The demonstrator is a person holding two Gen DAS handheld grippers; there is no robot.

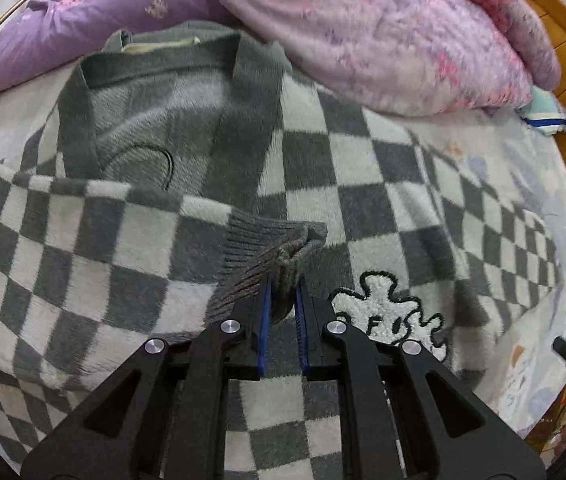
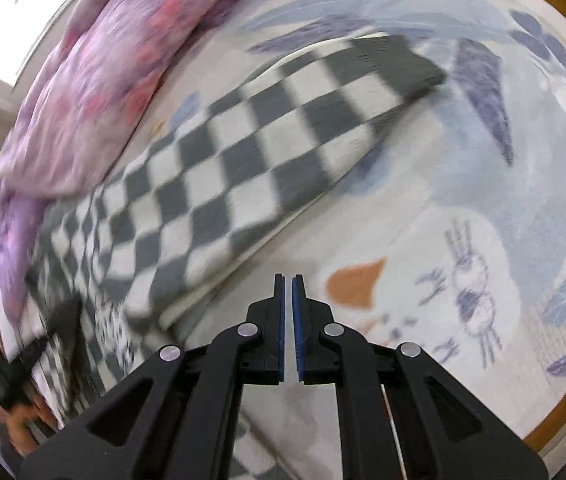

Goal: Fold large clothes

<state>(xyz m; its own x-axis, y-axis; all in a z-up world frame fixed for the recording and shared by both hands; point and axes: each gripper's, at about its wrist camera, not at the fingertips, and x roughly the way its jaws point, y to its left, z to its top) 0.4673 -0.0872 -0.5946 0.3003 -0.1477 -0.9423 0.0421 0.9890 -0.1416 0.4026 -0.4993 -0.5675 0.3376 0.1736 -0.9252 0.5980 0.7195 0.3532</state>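
Grey ribbed cuff (image 1: 271, 256) pinched tight in the left gripper (image 1: 283, 300) fingers over the checked cardigan (image 1: 363, 184); right gripper (image 2: 287, 300) fingers pressed together, empty, above the bed (image 2: 463, 200).

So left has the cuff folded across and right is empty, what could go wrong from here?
1. The left gripper pinches only the ribbed cuff, bunched up; released like that, the sleeve may lie wrinkled or spring back off the cardigan.
2. The quilt lies against the cardigan's collar end and could catch the next fold.
3. The other sleeve still lies stretched out on the sheet, and the right gripper is shut beside it, so it must open first.
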